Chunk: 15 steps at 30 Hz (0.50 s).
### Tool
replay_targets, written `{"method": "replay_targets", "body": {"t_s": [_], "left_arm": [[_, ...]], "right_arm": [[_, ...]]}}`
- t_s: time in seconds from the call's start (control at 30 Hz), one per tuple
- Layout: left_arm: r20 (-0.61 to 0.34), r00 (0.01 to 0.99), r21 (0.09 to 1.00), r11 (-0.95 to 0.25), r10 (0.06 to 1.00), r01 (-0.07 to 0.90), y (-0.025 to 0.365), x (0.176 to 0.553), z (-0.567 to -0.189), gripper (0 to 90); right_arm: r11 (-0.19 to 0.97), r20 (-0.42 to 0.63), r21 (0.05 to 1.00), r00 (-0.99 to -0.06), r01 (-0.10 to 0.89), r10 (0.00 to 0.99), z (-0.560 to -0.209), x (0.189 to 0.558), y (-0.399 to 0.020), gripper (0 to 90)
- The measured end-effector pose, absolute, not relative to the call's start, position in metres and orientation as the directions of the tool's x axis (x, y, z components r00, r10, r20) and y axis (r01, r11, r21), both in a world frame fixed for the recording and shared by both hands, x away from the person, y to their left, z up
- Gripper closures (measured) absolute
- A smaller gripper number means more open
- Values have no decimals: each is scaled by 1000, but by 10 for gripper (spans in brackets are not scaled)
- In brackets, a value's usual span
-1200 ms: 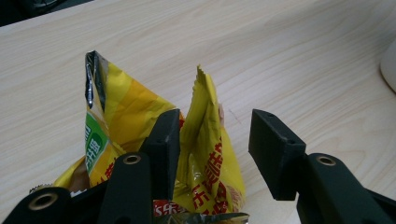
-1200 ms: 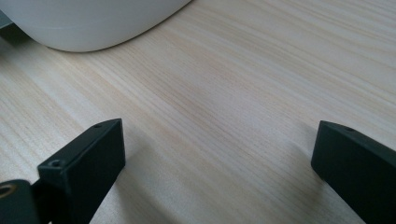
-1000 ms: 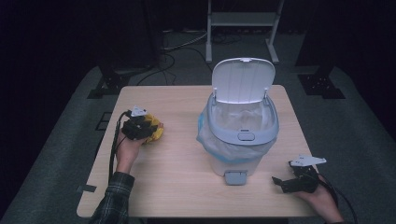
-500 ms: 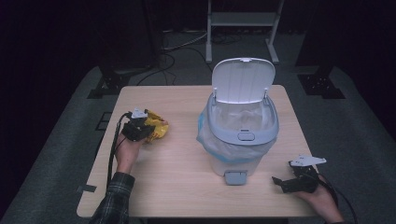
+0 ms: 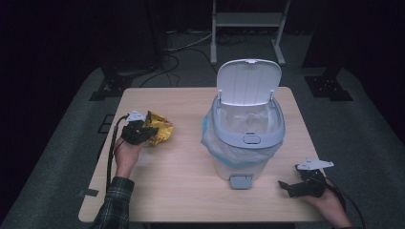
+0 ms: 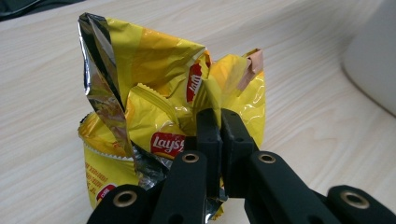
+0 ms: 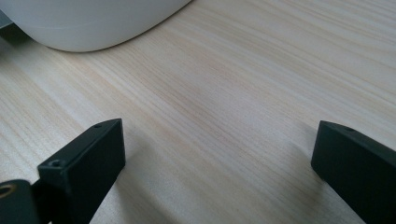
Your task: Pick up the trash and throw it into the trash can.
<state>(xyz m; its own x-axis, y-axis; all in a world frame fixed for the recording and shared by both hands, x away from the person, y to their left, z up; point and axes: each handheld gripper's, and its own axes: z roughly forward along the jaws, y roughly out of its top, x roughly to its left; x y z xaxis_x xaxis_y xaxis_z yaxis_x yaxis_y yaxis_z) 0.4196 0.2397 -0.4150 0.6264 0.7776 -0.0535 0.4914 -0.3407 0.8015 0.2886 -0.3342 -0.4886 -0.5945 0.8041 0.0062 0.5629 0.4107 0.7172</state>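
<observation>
The left gripper sits near the left edge of the wooden surface, about midway along it, held in the person's left hand. Its fingers are clenched on a crumpled yellow Lay's chip bag, pinching a fold of the foil between them. In the left gripper view the bag stands bunched up, its silver inner lining showing along the left side and its lower part resting on the surface. From above, the chip bag lies just to the right of that gripper and well apart from the bin.

A white pedal bin stands on the right half of the surface, its lid raised upright at the back, a clear liner folded over its rim and its grey foot pedal facing the near edge.

The right gripper rests near the near right corner of the surface, in the person's right hand. Its fingers are released, spread wide with bare wood between them, and the bin's white base lies ahead of them.
</observation>
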Motion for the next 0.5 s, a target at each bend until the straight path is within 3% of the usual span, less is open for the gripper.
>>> {"method": "replay_targets", "body": {"t_s": [0.5], "left_arm": [[-106, 738, 864, -306, 666, 400, 240, 408, -392, 877]], "right_arm": [[411, 6, 717, -595, 563, 804, -489, 289, -334, 20]]}}
